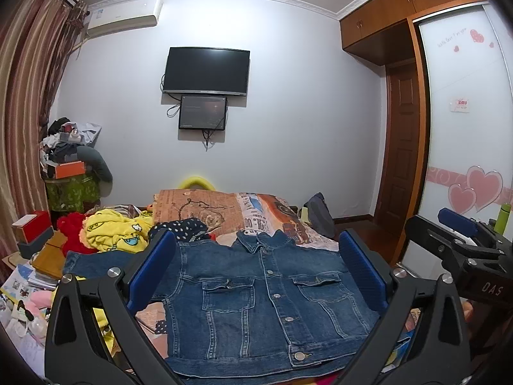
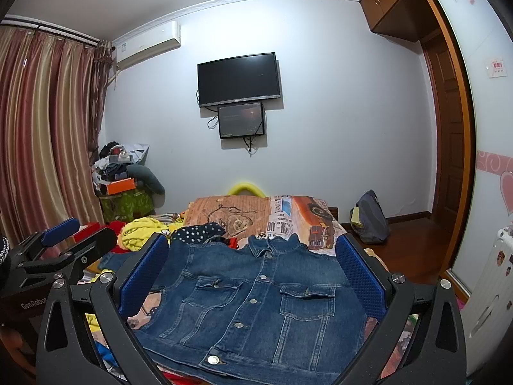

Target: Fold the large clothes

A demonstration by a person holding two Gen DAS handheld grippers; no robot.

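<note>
One denim jacket lies flat on the patterned bed, wall television beyond.

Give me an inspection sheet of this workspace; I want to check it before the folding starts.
Surface: bed with patterned cover.
Job's things: denim jacket spread flat, front up, buttoned, unfolded.
Clutter: yellow garment, polka-dot cloth, red cloth lie beyond the jacket.
Grippers: left gripper and right gripper open, holding nothing, above the jacket.
Cables: wires dangle under the wall screens.
Surroundings: curtain, air conditioner, backpack on the floor.
</note>
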